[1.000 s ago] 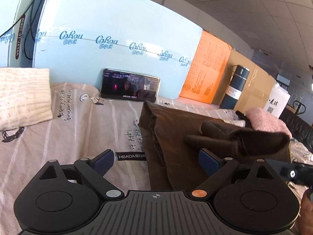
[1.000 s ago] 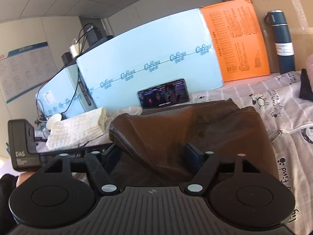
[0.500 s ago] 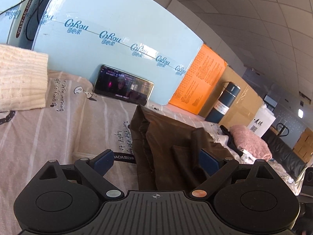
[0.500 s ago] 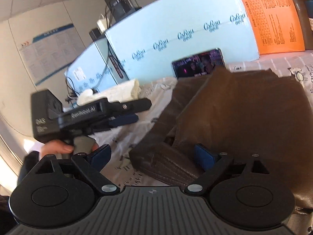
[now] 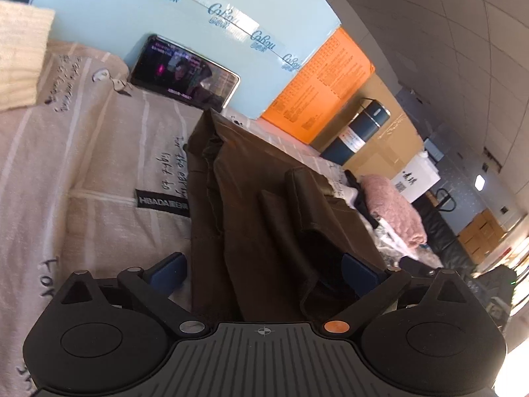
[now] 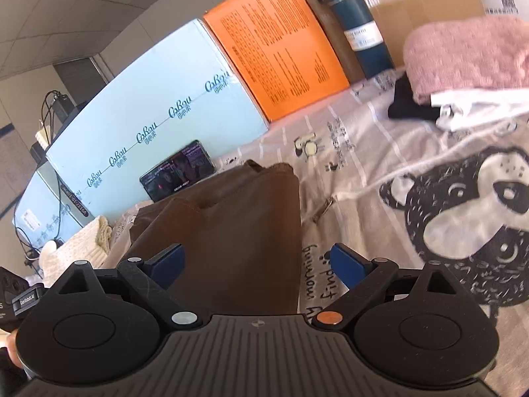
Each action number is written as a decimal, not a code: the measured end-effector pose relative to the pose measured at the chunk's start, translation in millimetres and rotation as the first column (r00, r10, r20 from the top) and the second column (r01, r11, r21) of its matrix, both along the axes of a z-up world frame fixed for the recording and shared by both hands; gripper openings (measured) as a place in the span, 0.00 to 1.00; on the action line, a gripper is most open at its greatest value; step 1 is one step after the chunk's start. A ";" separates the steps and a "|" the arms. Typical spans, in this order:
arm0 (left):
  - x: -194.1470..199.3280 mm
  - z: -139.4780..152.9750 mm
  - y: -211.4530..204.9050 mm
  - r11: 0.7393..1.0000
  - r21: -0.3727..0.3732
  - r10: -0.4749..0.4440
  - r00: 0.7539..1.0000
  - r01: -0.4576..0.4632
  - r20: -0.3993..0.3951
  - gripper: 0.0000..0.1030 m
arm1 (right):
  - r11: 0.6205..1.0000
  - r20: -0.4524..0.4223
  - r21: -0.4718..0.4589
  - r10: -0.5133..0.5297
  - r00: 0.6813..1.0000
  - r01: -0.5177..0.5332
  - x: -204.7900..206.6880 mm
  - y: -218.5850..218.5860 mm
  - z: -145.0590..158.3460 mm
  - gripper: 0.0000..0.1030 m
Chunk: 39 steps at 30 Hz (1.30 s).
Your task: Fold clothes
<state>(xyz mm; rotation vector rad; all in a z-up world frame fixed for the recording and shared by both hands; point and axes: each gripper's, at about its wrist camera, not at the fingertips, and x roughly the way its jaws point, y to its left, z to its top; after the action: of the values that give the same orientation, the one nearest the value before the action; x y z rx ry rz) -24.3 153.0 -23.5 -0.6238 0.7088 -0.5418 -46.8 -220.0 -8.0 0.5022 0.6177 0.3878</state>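
A dark brown garment (image 5: 251, 205) lies folded lengthwise on the printed bedsheet (image 5: 82, 172), with a sleeve doubled over its top. My left gripper (image 5: 263, 273) is open low over its near end, the cloth running between the blue pads without being pinched. In the right wrist view the same brown garment (image 6: 238, 231) stretches away from me. My right gripper (image 6: 258, 263) is open above its near right edge, its right pad over bare bedsheet (image 6: 380, 165).
A phone (image 5: 185, 71) leans on a light blue foam board (image 5: 205, 0); an orange board (image 6: 277, 46) and blue flask (image 6: 357, 23) stand beside it. A cream knit (image 5: 20, 56) lies left, pink clothing (image 6: 463, 56) right. The other handheld device (image 6: 20, 297) shows at lower left.
Both grippers have dropped closer to the garment's near end and stayed open. The right one swung right, off the bunched edge, so the left device left the middle of its view.
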 end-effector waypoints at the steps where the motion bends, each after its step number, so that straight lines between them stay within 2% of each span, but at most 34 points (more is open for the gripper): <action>1: 1.7 -1.0 -0.5 0.999 -0.035 -0.006 1.000 0.005 -0.009 1.00 | 1.000 -0.022 0.026 0.016 1.000 -0.016 4.6 0.6 -3.3 0.92; 3: 3.2 -2.0 -1.7 0.997 -0.076 -0.012 1.000 0.011 -0.019 1.00 | 0.996 -0.065 0.079 0.050 0.997 -0.045 13.9 1.7 -10.0 0.92; 6: 5.8 -4.9 -8.8 0.988 -0.142 -0.069 0.997 0.066 -0.017 1.00 | 0.985 -0.120 0.157 0.090 0.989 -0.071 26.5 2.7 -18.1 0.94; 10: 5.8 -4.4 -28.4 0.990 -0.106 -0.098 0.995 0.097 0.002 1.00 | 0.968 -0.126 0.242 0.093 0.988 -0.060 30.1 -3.4 -21.5 0.93; 13: 6.5 -4.2 -39.9 0.993 -0.080 -0.086 0.996 0.087 0.013 1.00 | 0.964 -0.092 0.256 0.092 0.991 -0.066 26.7 -6.0 -23.3 0.90; 16: 7.8 -4.0 -49.2 0.997 -0.057 -0.055 0.998 0.056 0.021 0.99 | 0.968 -0.085 0.246 0.070 0.994 -0.048 28.1 -6.0 -25.7 0.80; 17: 8.2 -4.0 -52.3 0.998 -0.050 -0.045 0.999 0.046 0.024 0.98 | 0.971 -0.084 0.235 0.056 0.995 -0.035 28.2 -6.0 -26.7 0.71; 18: 6.9 -3.2 -56.0 1.000 -0.010 -0.022 0.999 0.022 0.032 0.94 | 0.975 -0.083 0.220 0.038 0.996 -0.019 27.9 -5.9 -27.8 0.58; 20: 2.5 -1.1 -64.8 0.996 0.091 0.014 0.998 -0.020 0.066 0.83 | 0.982 -0.082 0.189 0.003 0.997 0.013 27.4 -5.8 -30.0 0.45; 22: -1.5 0.2 -71.6 0.982 0.177 0.050 0.994 -0.067 0.096 0.52 | 0.986 -0.071 0.160 -0.027 0.997 0.038 25.5 -5.7 -31.5 0.38; 23: -3.1 0.2 -73.6 0.973 0.211 0.071 0.992 -0.092 0.107 0.48 | 0.988 -0.055 0.149 -0.033 0.998 0.040 22.9 -5.5 -30.9 0.33; 25: -5.8 1.0 -73.3 0.968 0.220 0.100 0.988 -0.123 0.114 0.40 | 0.989 -0.011 0.141 -0.031 0.999 0.032 16.7 -5.4 -28.6 0.27; 28: -14.5 9.4 -76.4 0.967 0.202 0.126 0.981 -0.154 0.147 0.35 | 0.986 0.066 0.169 0.001 0.998 -0.012 6.1 -8.0 -24.2 0.20; 32: -25.3 27.6 -93.5 0.968 0.198 0.108 0.969 -0.153 0.221 0.30 | 0.940 0.076 0.338 0.028 0.997 -0.053 -0.7 -28.1 -19.5 0.19; 34: -25.7 38.1 -107.6 0.969 0.205 0.082 0.961 -0.139 0.264 0.30 | 0.909 0.085 0.414 0.021 0.996 -0.054 -3.7 -42.7 -15.9 0.19; 39: -12.4 67.9 -158.6 0.966 0.251 -0.039 0.914 -0.069 0.404 0.29 | 0.893 0.191 0.449 -0.054 0.980 -0.038 -15.0 -86.0 3.0 0.18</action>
<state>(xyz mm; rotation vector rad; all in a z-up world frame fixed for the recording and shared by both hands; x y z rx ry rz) -36.7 -5.5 44.3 -0.2546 0.3697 -0.5315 -61.7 -306.0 -5.1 0.8999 0.3260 0.5716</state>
